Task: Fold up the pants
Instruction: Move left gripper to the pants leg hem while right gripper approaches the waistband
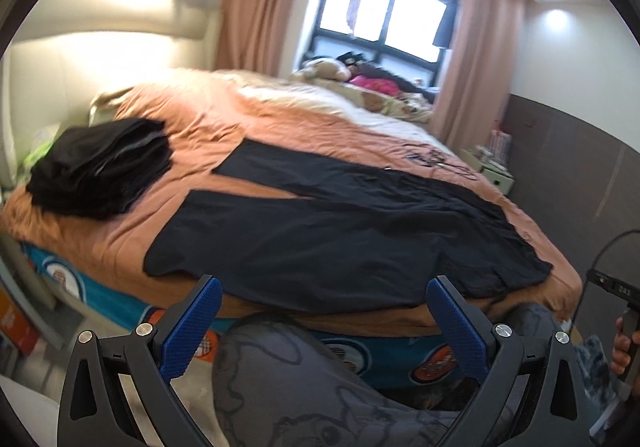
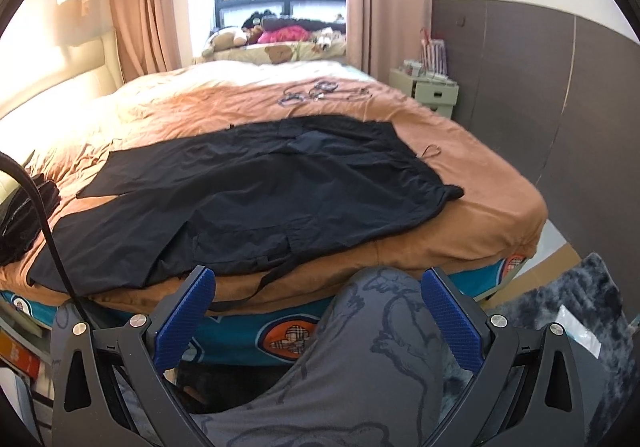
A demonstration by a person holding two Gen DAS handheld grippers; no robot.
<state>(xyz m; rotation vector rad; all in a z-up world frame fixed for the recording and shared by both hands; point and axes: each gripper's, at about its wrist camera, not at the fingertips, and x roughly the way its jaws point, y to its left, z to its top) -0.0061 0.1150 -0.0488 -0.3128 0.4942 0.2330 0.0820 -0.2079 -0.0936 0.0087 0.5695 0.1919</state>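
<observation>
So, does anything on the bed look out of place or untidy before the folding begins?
Mostly no. The black pants lie spread flat on the orange cover, slightly wrinkled near the waist. One odd thing: a loose tangle of dark cords lies on the cover behind them. Both tools are open and hold nothing.

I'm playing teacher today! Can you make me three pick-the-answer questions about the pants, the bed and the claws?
1. Where is the pile of folded black clothes?
A. on the bed, left of the spread pants
B. on the floor rug
C. on the window sill

2. What colour is the bed cover?
A. green
B. orange-brown
C. white

3. How are the black pants lying?
A. rolled into a ball
B. spread out flat, legs apart
C. hanging from the curtain

Answers: 1 A, the pile sits beyond the leg ends. 2 B, orange-brown shows all around the pants. 3 B, both legs lie flat; left claw and right claw are open, holding nothing.
</observation>
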